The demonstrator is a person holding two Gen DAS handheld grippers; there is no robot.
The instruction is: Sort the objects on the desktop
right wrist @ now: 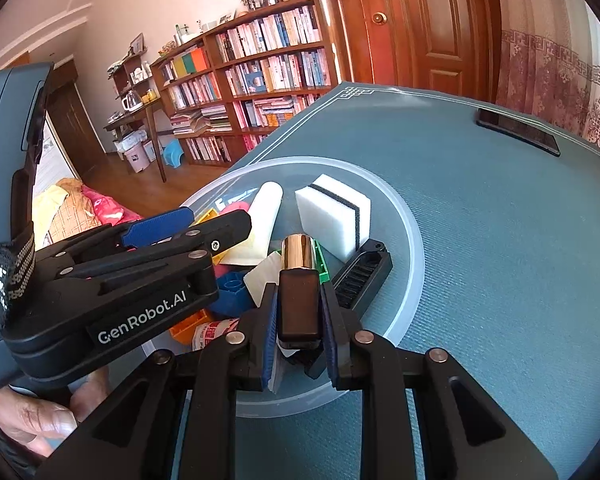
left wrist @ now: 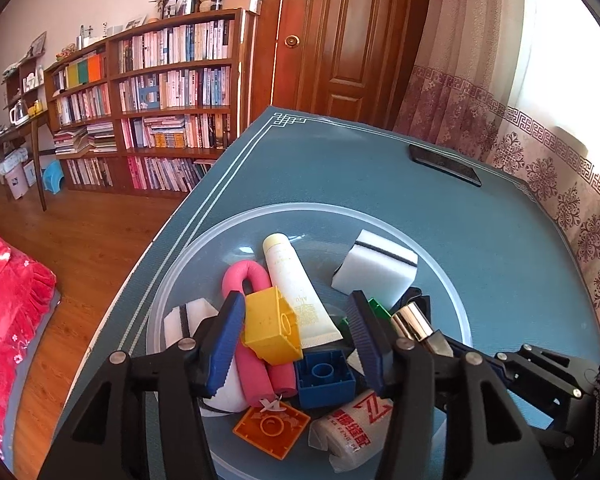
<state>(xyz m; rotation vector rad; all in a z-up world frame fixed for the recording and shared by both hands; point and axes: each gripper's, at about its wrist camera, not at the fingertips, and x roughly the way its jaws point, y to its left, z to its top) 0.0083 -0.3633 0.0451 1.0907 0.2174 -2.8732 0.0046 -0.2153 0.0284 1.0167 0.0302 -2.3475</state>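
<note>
Right wrist view: the dark square bottle with a gold cap [right wrist: 299, 300] is clamped by the right gripper [right wrist: 299, 334] (the left gripper [left wrist: 296, 344] is spread wide over a yellow plastic block [left wrist: 271, 330]) and should be lowered gently into the clear round basin [right wrist: 414, 264].

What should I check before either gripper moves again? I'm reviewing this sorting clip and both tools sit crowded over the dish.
1. Right gripper shut on the brown bottle: ok.
2. Gold cap on the bottle: ok.
3. Left gripper open around the yellow block: ok; contact cannot tell.
4. Space between the two grippers: not ok, they nearly touch.
5. Clear dish fully on the table: ok.
6. Phone away from the work: ok.
</note>
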